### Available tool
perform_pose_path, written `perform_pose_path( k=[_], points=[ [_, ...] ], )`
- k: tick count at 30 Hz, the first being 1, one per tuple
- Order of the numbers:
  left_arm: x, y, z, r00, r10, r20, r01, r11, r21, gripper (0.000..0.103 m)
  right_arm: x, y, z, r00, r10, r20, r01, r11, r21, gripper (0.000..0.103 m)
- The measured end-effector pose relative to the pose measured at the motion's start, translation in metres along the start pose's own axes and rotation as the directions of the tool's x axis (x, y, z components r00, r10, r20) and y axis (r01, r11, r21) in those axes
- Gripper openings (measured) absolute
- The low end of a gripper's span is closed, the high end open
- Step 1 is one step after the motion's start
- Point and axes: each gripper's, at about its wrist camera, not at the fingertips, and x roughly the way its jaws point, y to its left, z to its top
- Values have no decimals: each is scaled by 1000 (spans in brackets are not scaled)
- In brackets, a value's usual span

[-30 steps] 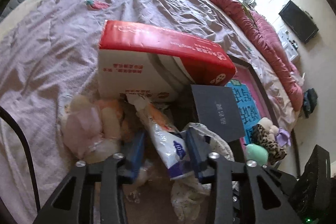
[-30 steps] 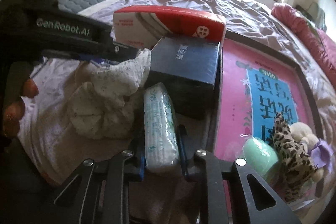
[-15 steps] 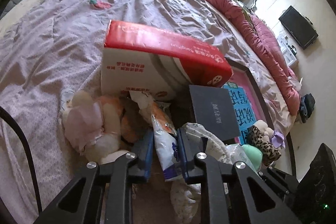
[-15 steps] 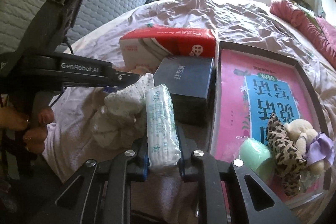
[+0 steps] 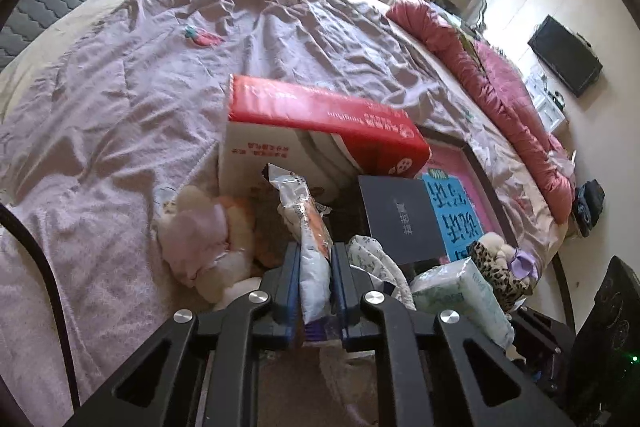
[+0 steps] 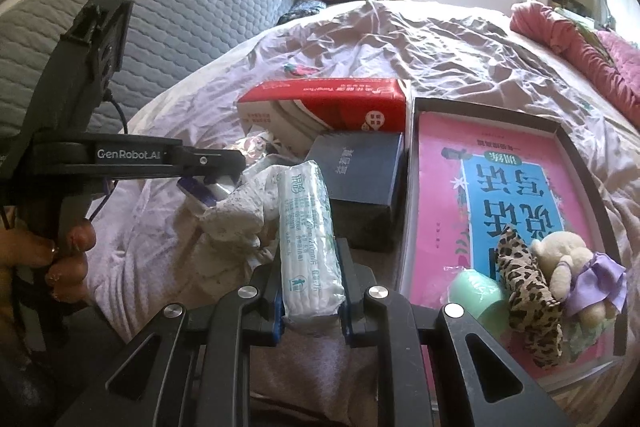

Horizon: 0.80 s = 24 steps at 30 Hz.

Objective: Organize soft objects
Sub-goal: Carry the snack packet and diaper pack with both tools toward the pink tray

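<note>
Right gripper clamps a white tissue pack upright above the bed, left gripper beside it, leopard plush lying in the pink-lined tray to the right.

Home bedroom: rumpled bed, headboard

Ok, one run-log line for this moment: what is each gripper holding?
left gripper: shut on snack packet | right gripper: shut on tissue pack | tray: leopard cloth, plush toy
</note>
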Motion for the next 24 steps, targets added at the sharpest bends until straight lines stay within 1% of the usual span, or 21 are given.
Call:
perform_pose_path(
  k=[2, 8, 12, 17, 24],
  points=[
    [-6, 1, 0, 1000, 0, 12, 0, 1000, 0, 15, -2, 1, 1, 1000, 0, 4, 0, 1000, -1, 21],
    [-31, -5, 3, 996, 24, 83, -25, 1000, 11, 15, -10, 5, 5, 1000, 1, 29, -1, 1000, -11, 21],
    [-46, -15, 6, 993, 9, 116, -12, 1000, 27, 15, -19, 3, 6, 999, -5, 44, 5, 1000, -3, 21],
    [-58, -35, 8, 991, -11, 135, 2, 998, 69, 15, -29, -9, 11, 998, 3, 65, -6, 999, 52, 21],
    [-63, -59, 4, 989, -30, 144, 13, 993, 117, 15, -48, -24, 14, 994, -22, 103, 13, 996, 89, 21]
  ],
)
